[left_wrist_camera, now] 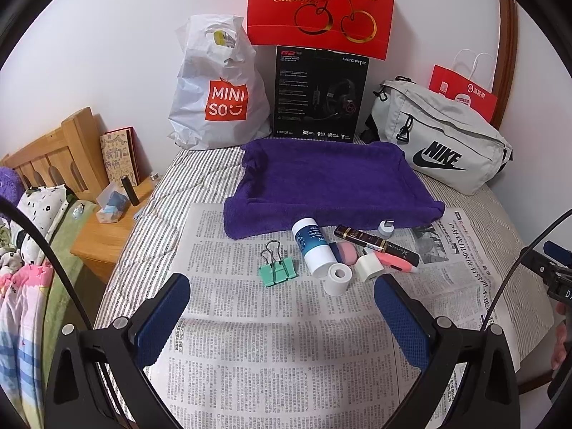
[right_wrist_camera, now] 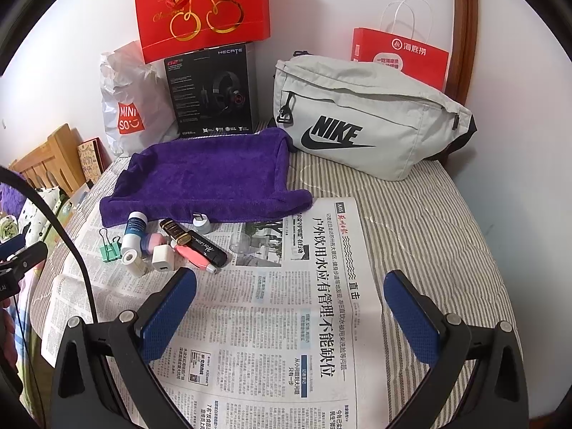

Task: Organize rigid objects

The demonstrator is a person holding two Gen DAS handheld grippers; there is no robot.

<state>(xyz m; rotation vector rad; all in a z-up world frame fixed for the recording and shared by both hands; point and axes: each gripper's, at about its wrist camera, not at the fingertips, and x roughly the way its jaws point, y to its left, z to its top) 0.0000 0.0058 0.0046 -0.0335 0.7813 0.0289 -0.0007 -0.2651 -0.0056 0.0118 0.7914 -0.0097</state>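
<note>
In the left wrist view, the left tongs (left_wrist_camera: 282, 316) are spread wide and empty above a newspaper (left_wrist_camera: 271, 350) laid over a striped bed cover (left_wrist_camera: 153, 214). Ahead of the blue pads (left_wrist_camera: 162, 321), a group of small rigid items lies on the paper: a green binder clip (left_wrist_camera: 277, 268), a white-and-blue bottle (left_wrist_camera: 312, 246) on its side, a white tape roll (left_wrist_camera: 338, 279), a white charger cube (left_wrist_camera: 368, 266), a pink-and-blue item (left_wrist_camera: 345, 252), a pink marker (left_wrist_camera: 395, 261) and a black tube (left_wrist_camera: 375, 245) with gold print. Just beyond them sits a purple towel-covered tray (left_wrist_camera: 321, 182), with a small grey object (left_wrist_camera: 386, 228) at its near edge. Behind the tray stand a white shopping bag (left_wrist_camera: 218, 89), a black headset box (left_wrist_camera: 320, 93), a red gift bag (left_wrist_camera: 321, 3) and a grey waist bag (left_wrist_camera: 443, 143). In the right wrist view, the right tongs (right_wrist_camera: 289, 307) are likewise spread and empty over the newspaper (right_wrist_camera: 271, 321). The same group of items lies ahead and to the left, near the tray's (right_wrist_camera: 203, 178) front edge, well apart from the tongs. The waist bag (right_wrist_camera: 357, 118) rests at the far right on the bed.
</note>
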